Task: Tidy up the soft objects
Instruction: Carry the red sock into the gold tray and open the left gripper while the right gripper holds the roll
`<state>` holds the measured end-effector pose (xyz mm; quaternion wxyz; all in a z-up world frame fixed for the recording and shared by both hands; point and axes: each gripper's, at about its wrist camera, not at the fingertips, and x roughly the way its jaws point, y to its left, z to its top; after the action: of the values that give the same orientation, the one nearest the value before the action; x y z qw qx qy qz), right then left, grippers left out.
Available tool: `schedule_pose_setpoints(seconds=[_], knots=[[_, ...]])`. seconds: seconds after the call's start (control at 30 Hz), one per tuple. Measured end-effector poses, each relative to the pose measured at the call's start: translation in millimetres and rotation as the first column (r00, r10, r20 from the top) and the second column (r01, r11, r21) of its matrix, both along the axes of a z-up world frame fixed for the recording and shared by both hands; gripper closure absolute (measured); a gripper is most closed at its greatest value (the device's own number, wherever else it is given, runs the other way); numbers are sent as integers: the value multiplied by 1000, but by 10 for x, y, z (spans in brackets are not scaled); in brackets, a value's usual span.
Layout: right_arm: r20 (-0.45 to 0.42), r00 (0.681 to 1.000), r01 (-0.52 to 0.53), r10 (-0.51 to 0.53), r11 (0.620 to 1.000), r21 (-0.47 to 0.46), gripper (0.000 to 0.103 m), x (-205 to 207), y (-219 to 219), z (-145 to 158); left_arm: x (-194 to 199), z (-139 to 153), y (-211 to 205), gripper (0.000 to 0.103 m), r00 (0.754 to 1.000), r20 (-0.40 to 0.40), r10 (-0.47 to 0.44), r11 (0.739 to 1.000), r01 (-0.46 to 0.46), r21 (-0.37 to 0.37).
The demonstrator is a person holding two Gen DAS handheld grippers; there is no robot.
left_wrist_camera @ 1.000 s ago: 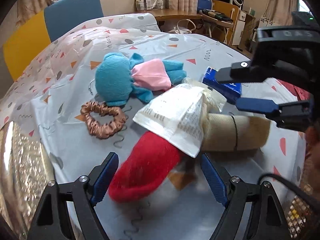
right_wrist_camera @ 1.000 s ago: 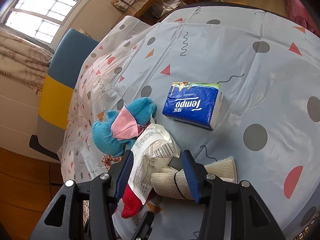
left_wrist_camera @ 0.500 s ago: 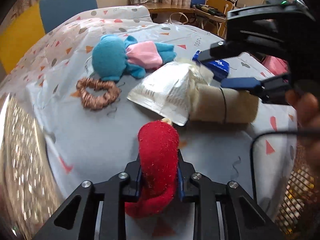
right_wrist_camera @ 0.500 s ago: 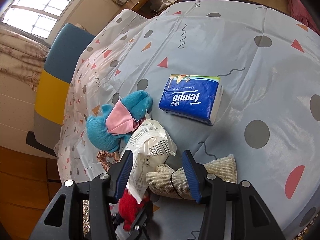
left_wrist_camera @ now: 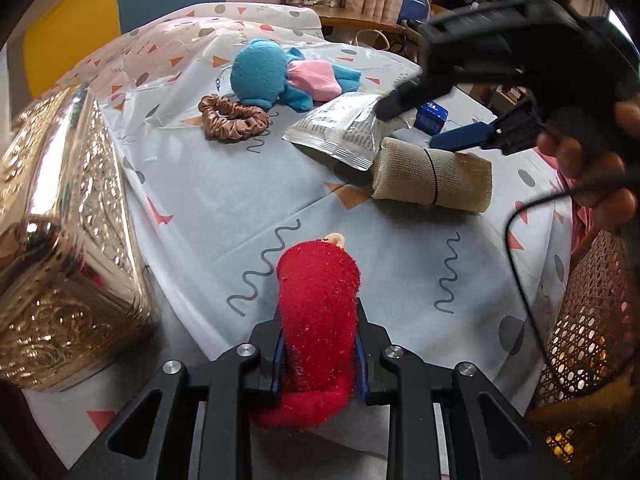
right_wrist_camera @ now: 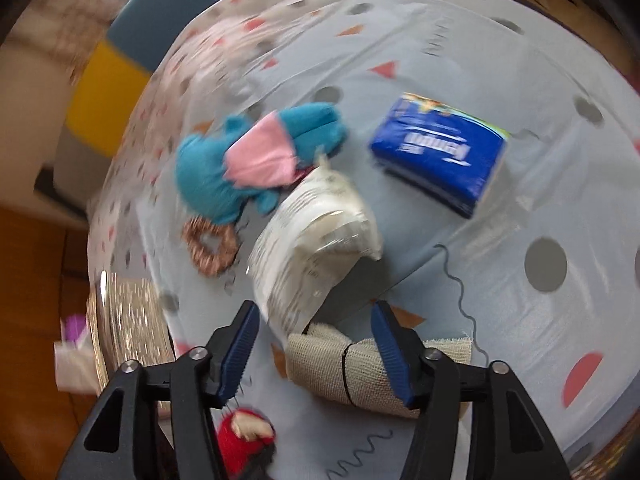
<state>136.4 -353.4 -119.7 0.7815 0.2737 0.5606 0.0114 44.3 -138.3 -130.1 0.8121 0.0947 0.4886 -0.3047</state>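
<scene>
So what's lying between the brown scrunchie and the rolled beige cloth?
A silvery plastic packet lies between the scrunchie and the rolled beige cloth, its near end over the roll's end. The left wrist view shows it best.

red plush toy (left_wrist_camera: 318, 312) now clamped, lifted clear

1. My left view is sharp and evenly lit by soft daylight, with only faint shadows under the bandage roll (left_wrist_camera: 432, 176).
2. The gold box (left_wrist_camera: 60, 240) throws hard glare at the left edge.
3. My right view is smeared by motion blur; the tissue pack (right_wrist_camera: 440, 152) lettering is barely readable.
4. Both views bend strongly and darken at the corners.
</scene>
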Motion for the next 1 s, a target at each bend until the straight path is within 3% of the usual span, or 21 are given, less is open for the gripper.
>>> schedule_pose_setpoints(seconds=[0.13,0.27,0.37,0.4,0.5,0.63,0.73,0.9,1.0], knots=[[-77,968,-250,239,947,-203,36,-3,207,116,-32,26,96,77,1000,-10,15,1000,-15,-11],[-201,895,-444,399,842,-307,35,-5,452,9,-56,53,191,78,999,-24,32,999,-32,-23],[-304,846,-530,438,748,-399,37,-18,630,-142,-88,83,258,78,999,-17,31,999,-32,-37],[-326,835,-548,443,723,-421,50,-27,678,-185,-100,94,282,78,999,-14,33,999,-33,-38],[-317,825,-565,468,685,-460,56,-68,803,-179,-148,145,349,78,1000,-5,30,998,-31,-53],[-236,847,-529,476,712,-461,57,-84,945,-29,-224,250,410,78,1000,17,24,997,-22,-74],[-175,871,-489,460,770,-409,57,-21,1034,21,-263,360,454,78,999,39,23,995,-19,-93],[-143,934,-356,326,872,-335,56,181,1019,-120,-296,639,482,78,995,101,14,992,-2,-123],[-117,949,-316,293,882,-349,55,183,1022,-165,-226,839,460,78,992,128,16,988,4,-152]])
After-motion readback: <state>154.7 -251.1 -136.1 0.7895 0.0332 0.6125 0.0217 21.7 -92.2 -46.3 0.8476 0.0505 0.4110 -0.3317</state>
